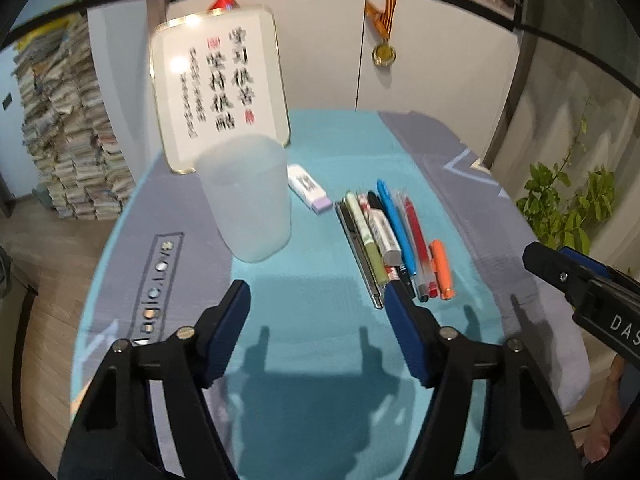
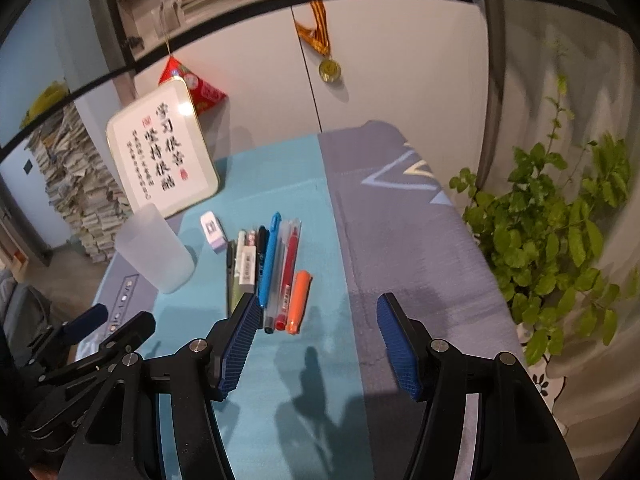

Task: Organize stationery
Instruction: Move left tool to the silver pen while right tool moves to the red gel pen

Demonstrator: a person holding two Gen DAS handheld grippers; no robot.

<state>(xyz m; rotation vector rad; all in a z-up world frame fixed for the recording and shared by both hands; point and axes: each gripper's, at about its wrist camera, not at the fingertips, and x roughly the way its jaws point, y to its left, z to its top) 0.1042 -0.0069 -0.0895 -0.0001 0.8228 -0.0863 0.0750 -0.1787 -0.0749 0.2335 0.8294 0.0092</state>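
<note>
A white cabinet with a hanging medal (image 2: 329, 69) backs the surface (image 1: 320, 152), which is draped in a teal and grey cloth, and a framed calligraphy board (image 1: 218, 88) leans at the far edge. The stationery lies in a tidy row of pens (image 2: 266, 272) side by side, tips toward me, with the orange marker (image 2: 298, 298) at the right end, probably laid out so each can be picked singly. The eraser (image 1: 310, 189) sits apart, between the row and the frosted cup (image 1: 250, 198), which stands upright just left of the pens, its mouth up to receive them. My left fingers (image 1: 316, 300) are spread wide and empty, hovering near the row's near ends. My right fingers (image 2: 316, 312) are also apart, holding nothing, just right of the orange marker, so I judge nothing is sorted yet.
</note>
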